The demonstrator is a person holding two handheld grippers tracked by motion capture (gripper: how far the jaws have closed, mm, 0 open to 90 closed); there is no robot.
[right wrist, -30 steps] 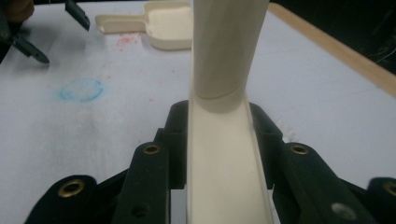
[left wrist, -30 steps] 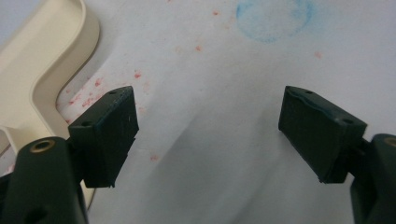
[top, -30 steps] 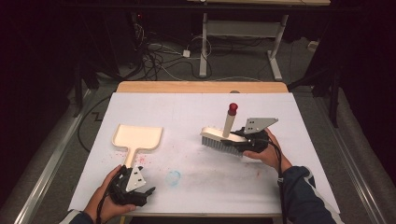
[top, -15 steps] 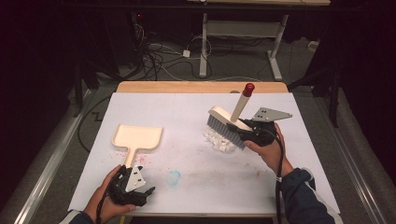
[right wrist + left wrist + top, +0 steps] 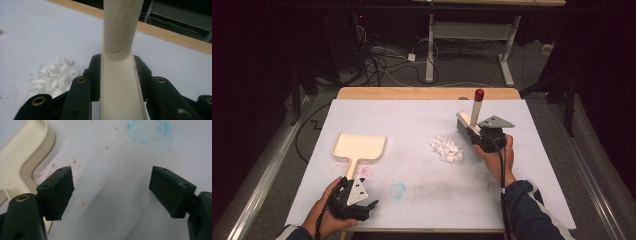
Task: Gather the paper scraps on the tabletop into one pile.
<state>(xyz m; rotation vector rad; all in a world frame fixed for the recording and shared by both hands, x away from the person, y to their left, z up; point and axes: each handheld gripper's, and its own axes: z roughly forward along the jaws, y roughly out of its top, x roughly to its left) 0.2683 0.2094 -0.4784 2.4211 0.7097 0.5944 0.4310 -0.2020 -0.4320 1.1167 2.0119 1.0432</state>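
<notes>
1. Left gripper [image 5: 357, 202]: near table edge, held in the left hand [image 5: 324, 216]. Jaws spread wide, nothing between them; in the left gripper view one pad [image 5: 58, 191] stands just beside the dustpan [image 5: 358, 149] handle. Position unchanged from a second ago.
2. Dustpan: cream, flat on the table [image 5: 412, 210], handle pointing toward the left gripper, pan end farther off. Not gripped. In the left gripper view its rim [image 5: 27, 155] is cut off at the frame's edge.
3. Stains: blue ring [image 5: 398, 190] and red specks [image 5: 362, 172] on the table surface, between dustpan and near edge.
4. Scraps [image 5: 447, 148]: white pile, mid-table, well apart from the dustpan. A second ago the brush lay over it; now it lies uncovered, left of the brush. Judgement: one stroke is finished and the brush is drawn back; the pile has not yet reached the dustpan.
5. Right gripper [image 5: 484, 137]: jaws pinching the brush [image 5: 468, 126] by its handle, seen pressed on both sides in the right gripper view [image 5: 120, 82]. Has moved rightward and lifted the brush.
6. Brush: handle upright, red tip [image 5: 479, 94] uppermost, head facing the scraps.
7. Hard to tell: whether the bristles touch the table; the bristles are hidden in the right gripper view. Room beyond the table is dark.
</notes>
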